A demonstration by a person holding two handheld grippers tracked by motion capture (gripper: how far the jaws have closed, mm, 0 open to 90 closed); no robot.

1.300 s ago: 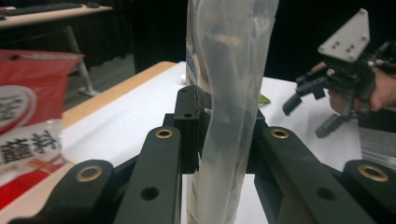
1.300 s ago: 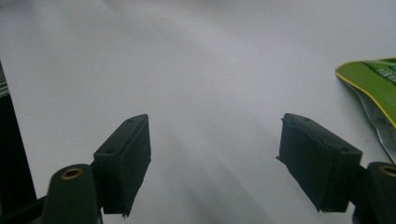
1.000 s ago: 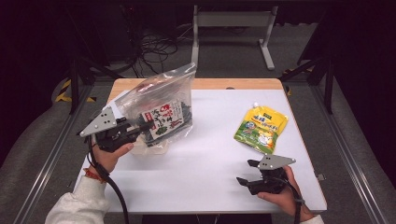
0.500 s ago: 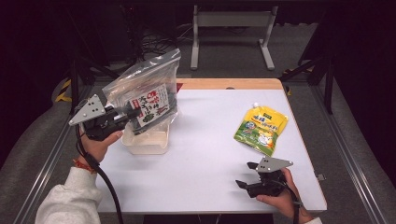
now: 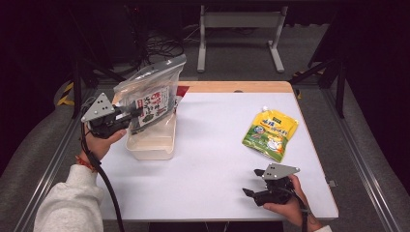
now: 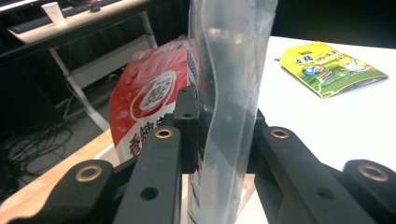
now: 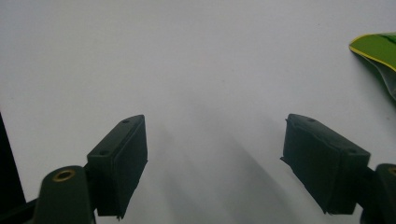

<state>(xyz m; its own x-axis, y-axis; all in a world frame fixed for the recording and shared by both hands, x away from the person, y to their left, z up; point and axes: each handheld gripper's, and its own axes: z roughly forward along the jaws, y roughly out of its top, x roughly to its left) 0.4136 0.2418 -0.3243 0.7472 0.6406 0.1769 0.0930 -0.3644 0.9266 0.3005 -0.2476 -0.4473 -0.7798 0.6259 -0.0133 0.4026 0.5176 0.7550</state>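
Observation:
My left gripper (image 5: 131,116) is shut on the edge of a clear plastic bag (image 5: 153,89) and holds it upright at the table's left side. Inside the bag is a red, white and black printed packet (image 5: 151,107). In the left gripper view the clear bag (image 6: 231,70) is pinched between both jaws, with the red packet (image 6: 149,98) behind it. A translucent plastic container (image 5: 153,141) sits on the table right under the bag. My right gripper (image 5: 252,186) rests open near the front right edge, and its pads (image 7: 119,163) stand wide apart over bare table.
A yellow-green pouch (image 5: 270,133) lies flat at the right of the white table (image 5: 217,145); its corner (image 7: 379,50) lies ahead of the right gripper. A wooden strip (image 5: 232,87) runs along the far edge. Metal frame rails flank both sides.
My left hand has carried the bag leftward and tipped it more upright, uncovering the translucent container below it. The right hand has stayed put.

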